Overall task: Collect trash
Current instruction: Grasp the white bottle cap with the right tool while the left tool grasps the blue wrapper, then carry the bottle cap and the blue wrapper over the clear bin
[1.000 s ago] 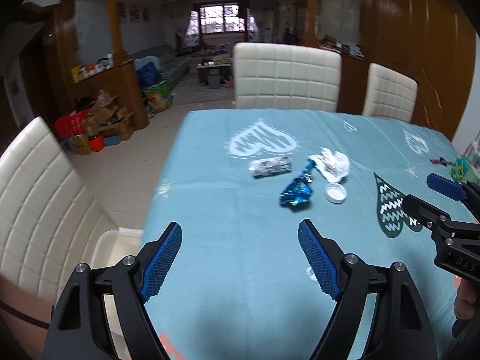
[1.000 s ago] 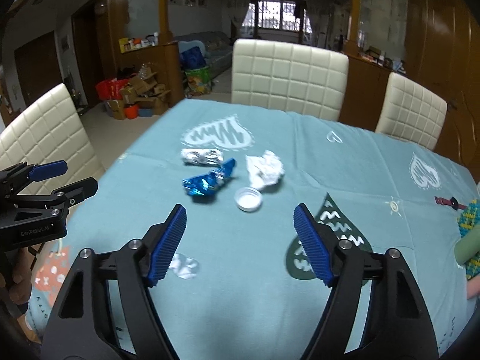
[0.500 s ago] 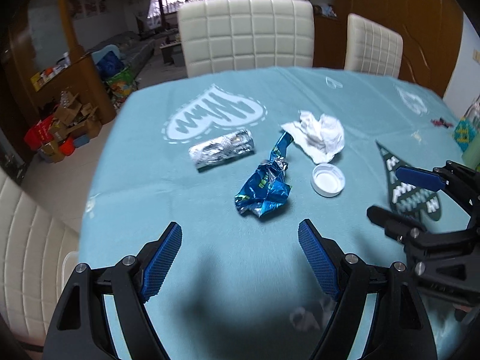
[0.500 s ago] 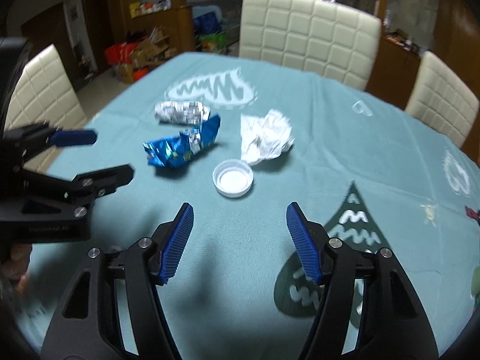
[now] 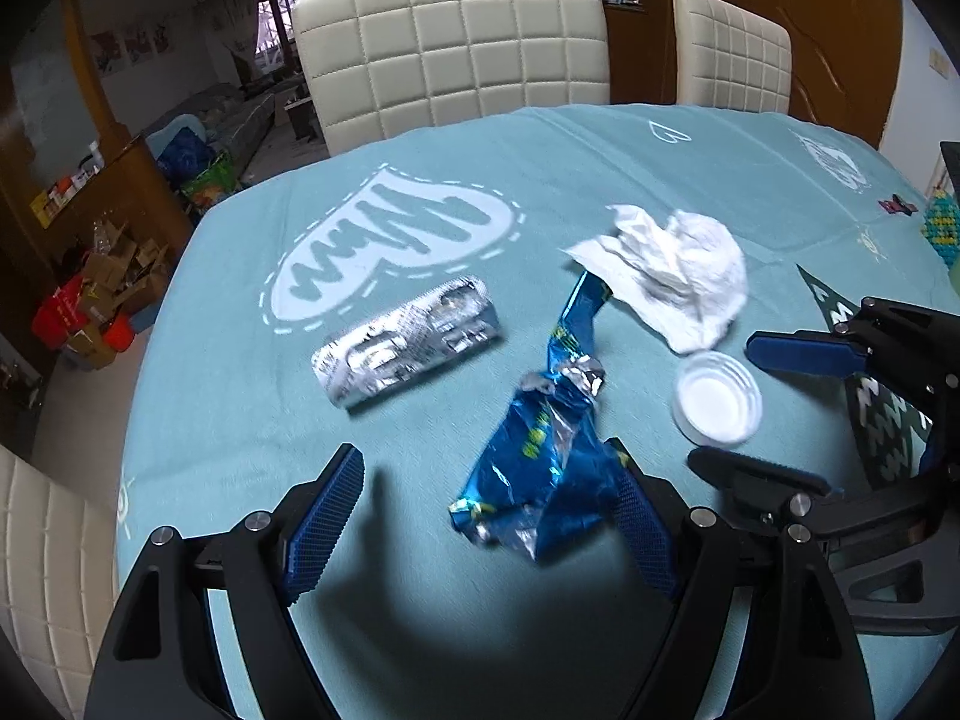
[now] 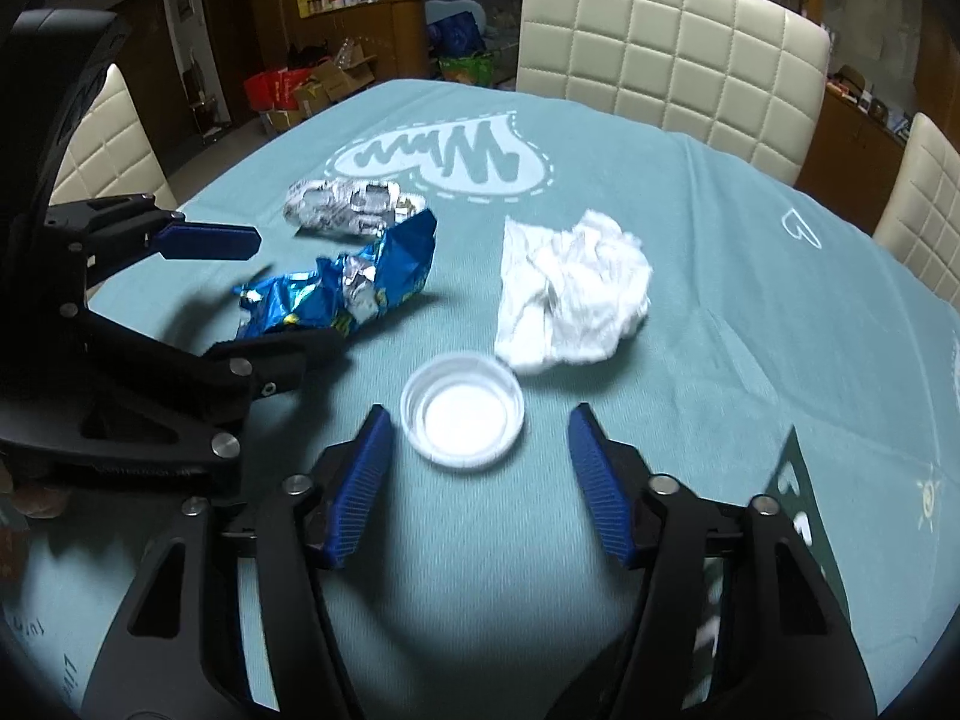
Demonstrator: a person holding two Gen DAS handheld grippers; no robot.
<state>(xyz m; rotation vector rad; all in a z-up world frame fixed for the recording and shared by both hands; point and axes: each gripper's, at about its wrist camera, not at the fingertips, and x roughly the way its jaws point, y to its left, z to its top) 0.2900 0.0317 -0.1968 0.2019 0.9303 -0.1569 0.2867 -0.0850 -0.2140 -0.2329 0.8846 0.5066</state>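
**Two grippers low over scattered trash on a teal tablecloth**

While the teal tablecloth with its pale heart print spreads across the whole table, cream quilted chairs stand along its far edge. The trash lies in a loose cluster near the middle of the cloth.

The left gripper has its jaws spread wide, and nothing is pressed between them. The crumpled blue foil wrapper lies on the cloth with its lower end just beside the right-hand pad; whether it touches that pad cannot be told. In the right wrist view the same wrapper sits between the two fingers of the left gripper.

The right gripper has its jaws at a middling gap and closing, and they are empty. The white bottle cap lies open side up just beyond the fingertips, not yet between the pads.

A crumpled white tissue rests beyond the cap, its edge just touching or overlapping the cap's rim. A rolled silver foil packet lies to the left of the wrapper, apart from it.
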